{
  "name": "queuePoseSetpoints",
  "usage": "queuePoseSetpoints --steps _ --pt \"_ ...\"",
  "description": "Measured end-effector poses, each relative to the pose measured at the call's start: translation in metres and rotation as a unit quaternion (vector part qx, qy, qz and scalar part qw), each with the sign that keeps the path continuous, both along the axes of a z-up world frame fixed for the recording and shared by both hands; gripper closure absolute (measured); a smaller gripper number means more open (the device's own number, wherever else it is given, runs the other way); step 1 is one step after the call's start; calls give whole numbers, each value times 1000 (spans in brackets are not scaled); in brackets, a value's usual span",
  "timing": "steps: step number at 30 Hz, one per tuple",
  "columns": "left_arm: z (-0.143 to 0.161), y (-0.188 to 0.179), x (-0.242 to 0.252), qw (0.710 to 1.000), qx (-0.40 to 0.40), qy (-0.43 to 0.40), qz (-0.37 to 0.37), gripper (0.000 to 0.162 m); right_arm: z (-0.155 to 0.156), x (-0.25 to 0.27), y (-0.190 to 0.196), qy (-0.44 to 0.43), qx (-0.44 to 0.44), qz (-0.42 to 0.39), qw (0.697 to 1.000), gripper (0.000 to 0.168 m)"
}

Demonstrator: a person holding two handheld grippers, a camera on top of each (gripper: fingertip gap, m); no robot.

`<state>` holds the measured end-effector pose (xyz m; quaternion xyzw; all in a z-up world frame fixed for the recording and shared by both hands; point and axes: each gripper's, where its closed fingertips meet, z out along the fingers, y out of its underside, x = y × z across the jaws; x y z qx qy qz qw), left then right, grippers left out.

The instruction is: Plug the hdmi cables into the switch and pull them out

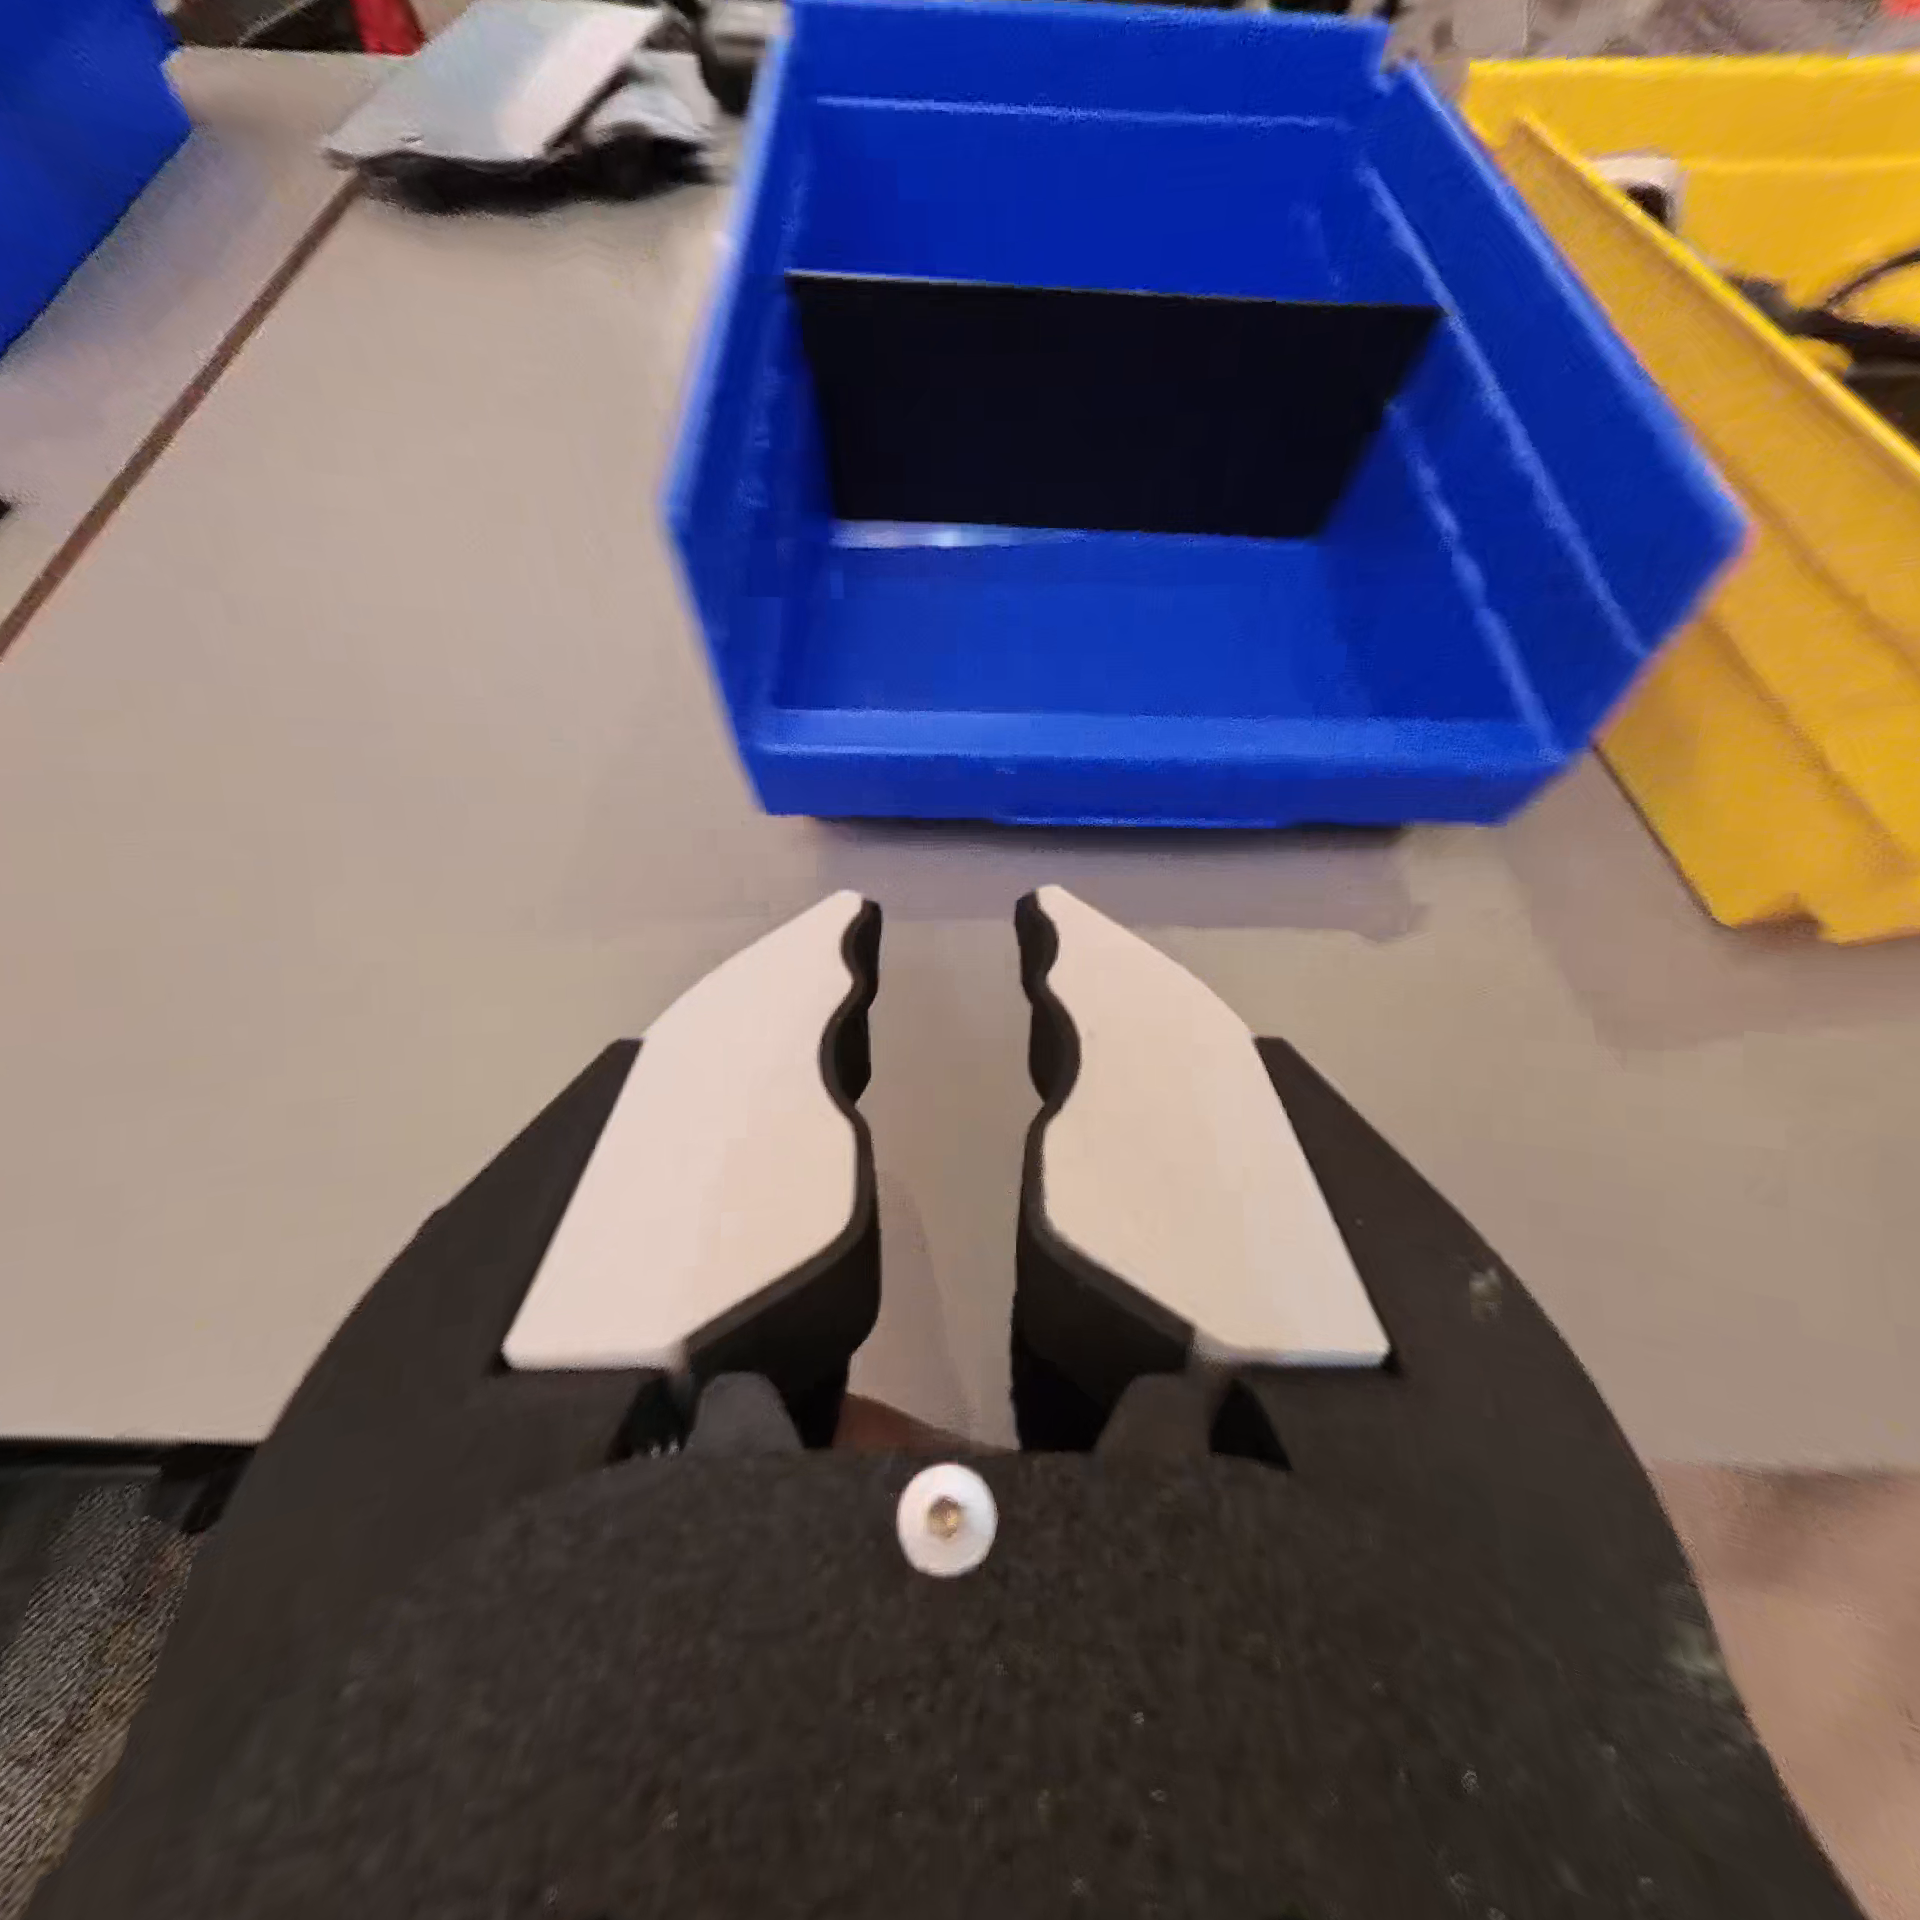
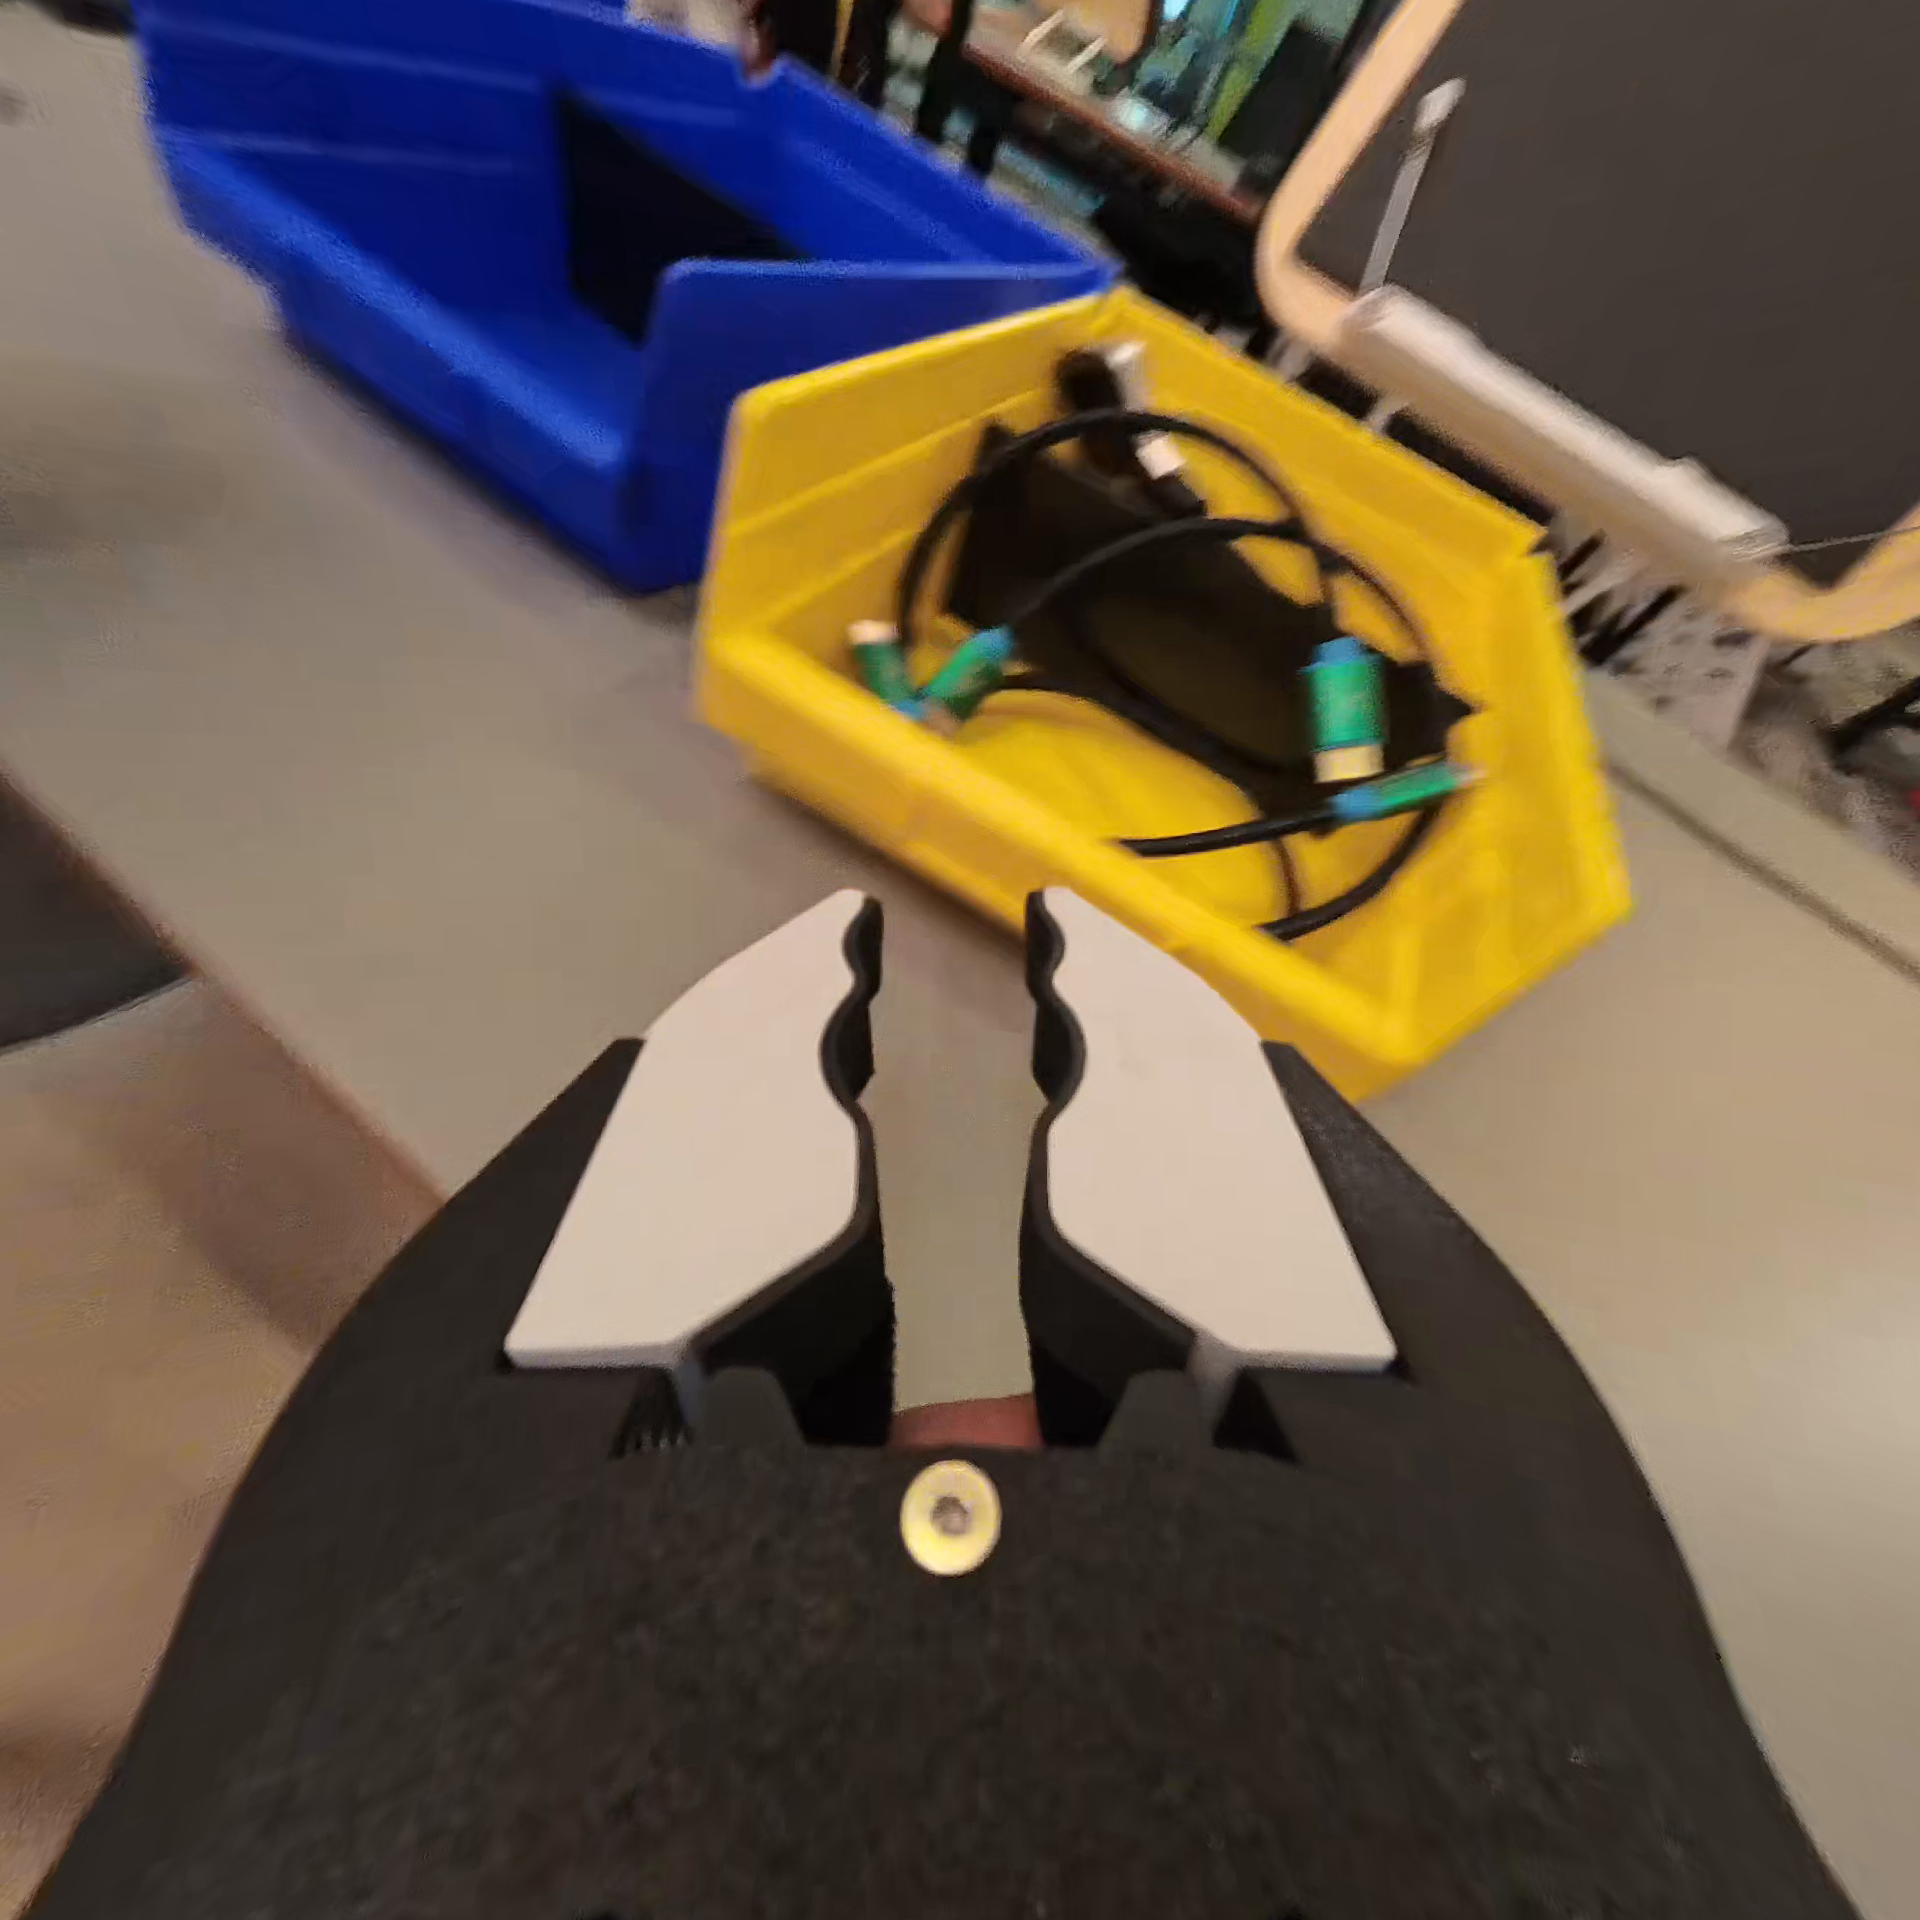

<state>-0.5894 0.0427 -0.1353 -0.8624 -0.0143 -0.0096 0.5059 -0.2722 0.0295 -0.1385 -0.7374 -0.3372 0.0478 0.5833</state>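
Right gripper (image 2: pixel 954 909): jaws parted, empty, above the table (image 2: pixel 364 831); hdmi cables (image 2: pixel 1226 831) with green plugs (image 2: pixel 1345 707) coiled in the yellow bin (image 2: pixel 1195 966), ahead and to the right, over a dark flat block, probably the switch (image 2: pixel 1143 613); nearest plug upright in view. Left gripper (image 1: pixel 948 909): jaws parted, empty, facing the blue bin (image 1: pixel 1143 748), farther from the cables. No legible writing or brand.

The left gripper (image 1: pixel 948 909) is built from a rough black body, into which two pale grey fingers (image 1: pixel 717 1132) with wavy black inner pads are set. A white screw (image 1: pixel 947 1521) is fixed at its centre. The right gripper (image 2: pixel 953 914) is made alike, with a brass-coloured screw (image 2: pixel 950 1516).
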Motion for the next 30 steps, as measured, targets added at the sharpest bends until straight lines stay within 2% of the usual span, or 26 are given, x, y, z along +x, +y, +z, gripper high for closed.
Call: queuePoseSetpoints --steps 5,7,9,10,11,13,16,21,23,24,25,28,30 --pt "10 53 -46 999 31 -34 -5 136 -41 -79 -46 24 -95 54 994 142" --pt "9 80 -52 999 29 -37 -6 136 -44 -106 -55 7 -110 90 990 140" --pt "-7 100 -56 999 -4 -38 -5 137 -39 -122 -50 9 -113 107 988 138" --pt "-15 104 -53 999 -20 -45 -19 143 -36 -129 -44 18 -122 109 986 137" --pt "-18 106 -46 997 -21 -57 -37 157 -32 -135 -37 32 -137 107 984 137" --pt "-17 99 -45 998 -17 -57 -19 157 -26 -144 -18 66 -167 88 980 133" --pt "-18 71 -41 999 -27 -25 7 158 -24 -152 11 100 -198 32 975 121" --pt "-17 8 -32 999 -19 -18 31 157 -12 -165 37 116 -155 -21 981 123" --pt "-17 -12 -30 999 -18 -13 33 157 -11 -165 44 112 -144 -50 982 133" --pt "-17 -20 -28 999 -17 -15 33 157 -11 -162 46 111 -140 -66 982 153" --pt "-16 -27 -30 999 -16 -5 42 158 -9 -164 43 118 -146 -63 980 161" --pt "-5 -41 -28 998 -7 26 60 159 -5 -163 34 98 -138 -69 983 164" --pt "17 -45 -22 997 24 36 64 159 13 -158 30 107 -111 -64 986 163"
